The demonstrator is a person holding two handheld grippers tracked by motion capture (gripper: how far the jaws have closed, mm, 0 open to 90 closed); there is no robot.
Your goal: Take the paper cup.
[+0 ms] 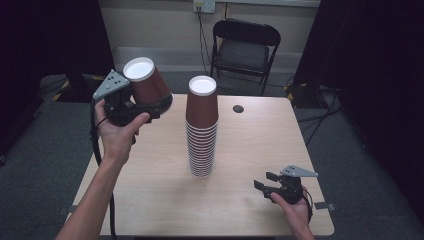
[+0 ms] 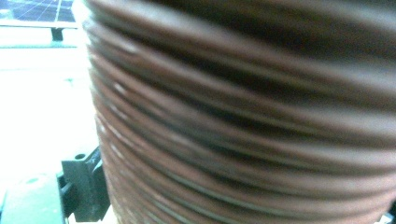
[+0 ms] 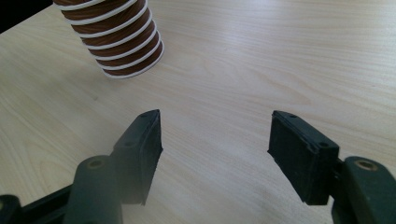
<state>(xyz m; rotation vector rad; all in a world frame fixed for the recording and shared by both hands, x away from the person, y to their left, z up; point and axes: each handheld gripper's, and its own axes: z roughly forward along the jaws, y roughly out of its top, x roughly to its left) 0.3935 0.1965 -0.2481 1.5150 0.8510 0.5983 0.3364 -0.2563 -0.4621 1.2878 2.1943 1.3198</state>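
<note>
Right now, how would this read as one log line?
left gripper: holds tilted cup aloft | right gripper: open, low over table | cup stack: standing

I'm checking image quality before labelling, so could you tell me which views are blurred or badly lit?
Left gripper view: the cup is too close, smeared and out of focus, background washed out. Right gripper view: table and stack sharp. High view: evenly lit table, dark surroundings.

Light wooden table (image 1: 150,170), tall stack of inverted brown cups (image 1: 202,131) standing mid-table
</note>
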